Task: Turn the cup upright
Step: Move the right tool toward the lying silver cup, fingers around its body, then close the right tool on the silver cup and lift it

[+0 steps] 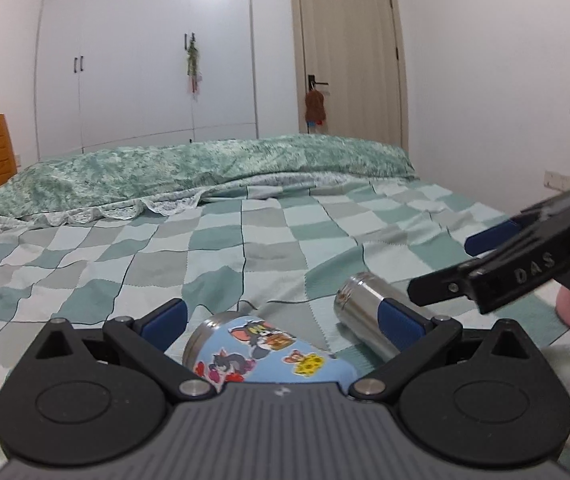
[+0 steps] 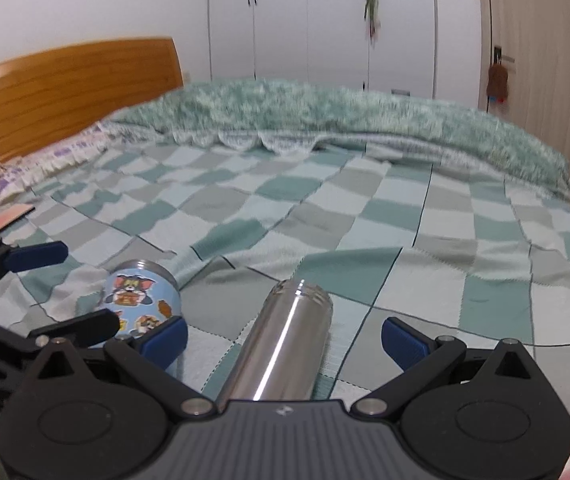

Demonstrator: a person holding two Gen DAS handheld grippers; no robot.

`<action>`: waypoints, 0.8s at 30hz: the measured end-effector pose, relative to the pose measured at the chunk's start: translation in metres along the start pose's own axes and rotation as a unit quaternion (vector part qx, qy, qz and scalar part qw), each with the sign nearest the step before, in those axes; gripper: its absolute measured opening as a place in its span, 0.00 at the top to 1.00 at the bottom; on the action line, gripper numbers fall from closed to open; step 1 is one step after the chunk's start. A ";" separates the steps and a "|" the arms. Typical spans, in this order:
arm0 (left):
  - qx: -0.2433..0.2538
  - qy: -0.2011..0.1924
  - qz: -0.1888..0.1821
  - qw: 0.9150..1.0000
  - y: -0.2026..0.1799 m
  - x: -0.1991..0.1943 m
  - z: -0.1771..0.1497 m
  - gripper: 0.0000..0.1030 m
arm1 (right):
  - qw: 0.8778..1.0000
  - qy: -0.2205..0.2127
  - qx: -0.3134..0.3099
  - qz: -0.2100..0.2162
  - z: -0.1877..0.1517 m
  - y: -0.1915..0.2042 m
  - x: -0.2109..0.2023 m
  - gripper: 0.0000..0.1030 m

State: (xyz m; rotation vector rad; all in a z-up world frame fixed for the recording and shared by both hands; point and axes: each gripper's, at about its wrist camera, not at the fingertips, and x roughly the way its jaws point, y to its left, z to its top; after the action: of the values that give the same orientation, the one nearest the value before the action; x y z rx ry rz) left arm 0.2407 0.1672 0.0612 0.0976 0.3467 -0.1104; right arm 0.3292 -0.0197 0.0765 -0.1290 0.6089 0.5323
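Observation:
A light-blue cartoon-sticker cup point(image 1: 263, 350) lies on its side on the checked bedspread point(image 1: 245, 240), between the open fingers of my left gripper point(image 1: 283, 320). A plain steel cup point(image 2: 285, 344) lies on its side beside it, between the open fingers of my right gripper point(image 2: 285, 340). The steel cup point(image 1: 369, 312) shows right of the blue one in the left wrist view. The blue cup point(image 2: 141, 300) shows at the left in the right wrist view. The right gripper point(image 1: 441, 268) enters the left wrist view from the right. The left gripper point(image 2: 65, 288) enters the right wrist view from the left.
A folded green quilt point(image 1: 205, 172) lies across the far side of the bed. A wooden headboard point(image 2: 65, 84) stands at the left. White wardrobes point(image 1: 145, 52) and a door point(image 1: 349, 48) stand behind. A pink flat object point(image 2: 3, 220) lies near the pillows.

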 end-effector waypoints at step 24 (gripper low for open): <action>0.024 0.040 -0.033 0.998 0.012 0.023 -0.014 0.00 | 0.975 0.211 0.068 0.028 -0.001 -0.010 0.100 0.36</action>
State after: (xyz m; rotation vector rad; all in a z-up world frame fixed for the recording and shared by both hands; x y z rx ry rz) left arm 0.2591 0.1782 0.0408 0.1382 0.4273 -0.1796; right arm 0.4028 0.0148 0.0180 -0.0967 1.0647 0.5187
